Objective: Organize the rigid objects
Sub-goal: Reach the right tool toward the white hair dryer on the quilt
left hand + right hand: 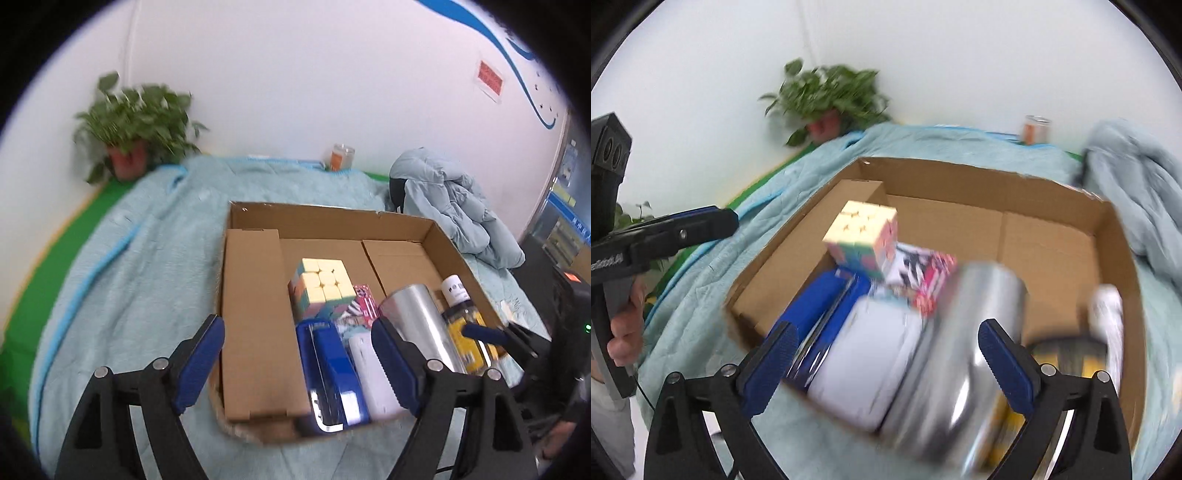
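An open cardboard box lies on a pale blue blanket. In it are a pastel puzzle cube, a blue stapler, a white block, a patterned pink card pack, a silver cylinder and a yellow bottle with a white cap. My left gripper is open and empty, above the box's near left part. My right gripper is open and empty, above the white block and the silver cylinder. The cube and the stapler show there too.
A potted plant stands at the back left corner by the wall. A glass jar stands at the back edge. A bunched pale blue jacket lies right of the box. The blanket spreads to the left over a green surface.
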A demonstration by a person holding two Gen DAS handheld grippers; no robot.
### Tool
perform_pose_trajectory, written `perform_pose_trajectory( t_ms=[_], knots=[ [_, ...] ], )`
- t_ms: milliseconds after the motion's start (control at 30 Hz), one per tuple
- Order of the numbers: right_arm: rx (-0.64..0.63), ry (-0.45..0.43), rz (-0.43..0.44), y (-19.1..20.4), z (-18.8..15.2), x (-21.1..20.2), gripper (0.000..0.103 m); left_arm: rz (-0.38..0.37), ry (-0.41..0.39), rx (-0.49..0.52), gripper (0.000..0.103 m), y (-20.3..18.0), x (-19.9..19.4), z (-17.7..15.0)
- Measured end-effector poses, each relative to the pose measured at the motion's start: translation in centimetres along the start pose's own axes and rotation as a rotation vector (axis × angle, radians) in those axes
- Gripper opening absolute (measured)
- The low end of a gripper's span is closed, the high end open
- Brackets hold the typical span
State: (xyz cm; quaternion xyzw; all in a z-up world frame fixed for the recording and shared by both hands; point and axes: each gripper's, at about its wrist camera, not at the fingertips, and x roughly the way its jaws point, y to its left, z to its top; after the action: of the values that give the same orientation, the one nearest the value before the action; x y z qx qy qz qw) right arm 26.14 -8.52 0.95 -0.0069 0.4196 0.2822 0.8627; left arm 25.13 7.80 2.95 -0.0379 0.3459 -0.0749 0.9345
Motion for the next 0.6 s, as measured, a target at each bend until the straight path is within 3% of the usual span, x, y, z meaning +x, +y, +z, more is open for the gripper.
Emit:
perform_pose_trajectory(
  t_ms=[167,200,233,267,300,367,400,433,467,500,600],
  knots=[
    [0.068,-0.044,-0.065,1.5,-5.2,-4.2,0.097,0.039,-0.064,0.030,0.081,-1.8,-3.5,-3.3],
    [0.077,-0.046,-0.067,1.9,-6.0,-4.7,0.093,0.030,-0.070,0.032,0.073,-2.1,-3.9,-3.7],
    [0.085,-0.051,-0.071,2.1,-6.8,-5.4,0.077,0.006,-0.078,0.029,0.059,-2.3,-4.5,-4.4],
    [0.091,-0.050,-0.087,2.3,-7.4,-5.8,0.055,-0.019,-0.062,0.033,0.021,-2.5,-5.0,-4.9],
    [0.088,-0.042,-0.135,2.9,-8.2,-6.4,0.049,-0.024,-0.042,0.037,0.007,-2.8,-5.4,-5.4],
    [0.080,-0.065,-0.174,3.5,-9.6,-7.8,0.052,-0.006,-0.059,0.052,0.007,-3.5,-6.2,-6.2],
    [0.079,-0.083,-0.189,3.9,-10.4,-8.5,0.060,-0.003,-0.062,0.066,0.011,-3.8,-6.7,-6.6],
    [0.073,-0.095,-0.195,4.4,-11.2,-9.1,0.089,0.002,-0.048,0.076,0.020,-4.0,-6.9,-6.9],
    [0.072,-0.111,-0.190,4.7,-11.7,-9.6,0.103,0.010,-0.028,0.079,0.053,-4.1,-7.0,-7.2],
    [0.070,-0.141,-0.183,5.0,-12.3,-10.4,0.103,0.022,-0.012,0.068,0.087,-4.0,-7.2,-7.6],
    [0.074,-0.131,-0.177,5.7,-13.4,-11.3,0.103,0.034,-0.002,0.026,0.090,-3.0,-8.0,-8.8]
  ],
)
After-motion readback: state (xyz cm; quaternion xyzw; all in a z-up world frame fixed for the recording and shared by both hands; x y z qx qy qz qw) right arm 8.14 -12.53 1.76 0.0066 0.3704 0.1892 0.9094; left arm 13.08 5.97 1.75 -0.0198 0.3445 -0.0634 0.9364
